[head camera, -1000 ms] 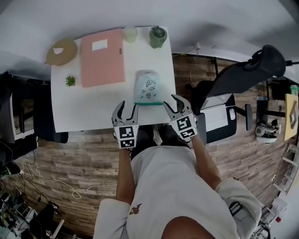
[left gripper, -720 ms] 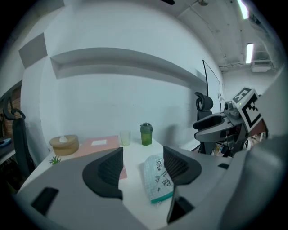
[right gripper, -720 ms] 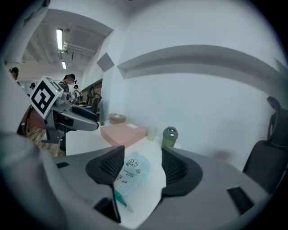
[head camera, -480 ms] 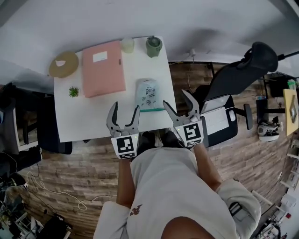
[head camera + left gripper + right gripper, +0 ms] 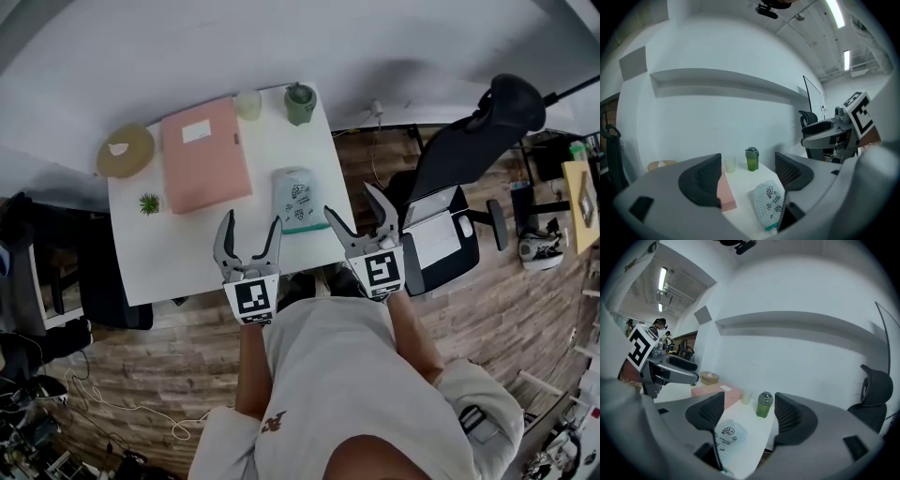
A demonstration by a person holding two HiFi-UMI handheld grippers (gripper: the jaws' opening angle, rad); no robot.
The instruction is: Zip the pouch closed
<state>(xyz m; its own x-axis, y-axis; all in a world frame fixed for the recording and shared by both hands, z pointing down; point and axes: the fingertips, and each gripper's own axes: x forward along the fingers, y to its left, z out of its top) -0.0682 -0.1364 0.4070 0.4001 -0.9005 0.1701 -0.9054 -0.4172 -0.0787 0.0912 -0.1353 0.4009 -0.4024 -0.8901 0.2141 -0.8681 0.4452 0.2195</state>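
Note:
The pale pouch (image 5: 293, 195) with dark drawings lies flat on the white table (image 5: 178, 253), its green zip edge toward me. In the left gripper view the pouch (image 5: 768, 204) shows low down by the right jaw. In the right gripper view the pouch (image 5: 726, 437) shows behind the left jaw. My left gripper (image 5: 249, 225) hangs above the table's front edge, left of the pouch. My right gripper (image 5: 352, 204) hangs beside the pouch's right side. Both point roughly level. Their jaws have just been opening and stand wide apart, with nothing between them.
A pink folder (image 5: 204, 155), a green bottle (image 5: 299, 103), a pale cup (image 5: 248, 104), a small plant (image 5: 149, 203) and a round tan box (image 5: 125, 151) share the table. A black office chair (image 5: 469, 141) stands to the right on the wooden floor.
Both grippers have risen from the pouch's near edge and opened their jaws. The pouch stays lying on the table.

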